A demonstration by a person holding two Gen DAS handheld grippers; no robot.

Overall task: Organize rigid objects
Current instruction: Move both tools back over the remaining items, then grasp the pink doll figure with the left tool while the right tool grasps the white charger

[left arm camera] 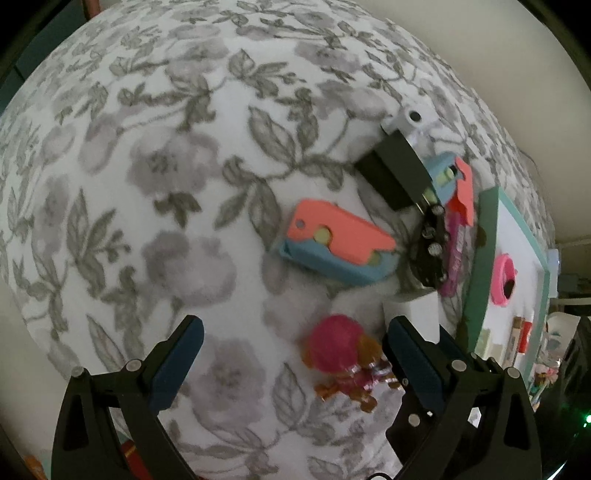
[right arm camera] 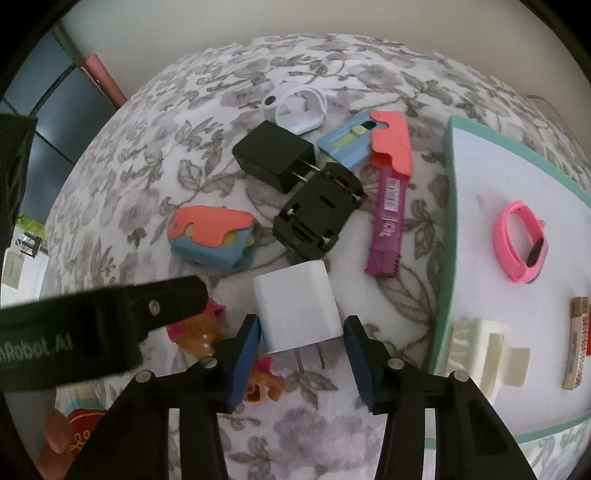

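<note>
My right gripper [right arm camera: 301,341] has the white plug block [right arm camera: 297,308] between its half-closed fingers, left pad touching, prongs pointing back at me. My left gripper [left arm camera: 295,343] is wide and empty.

Counter [right arm camera: 229,435]: white cloth, grey floral print. Wall [right arm camera: 221,22]: plain cream, at twelve o'clock. Dark panels [right arm camera: 55,122] at ten o'clock. Light dim.

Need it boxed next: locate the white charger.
Right wrist view, centre: the white charger lies on the floral cloth between the right gripper fingers, below the black adapter.
</note>
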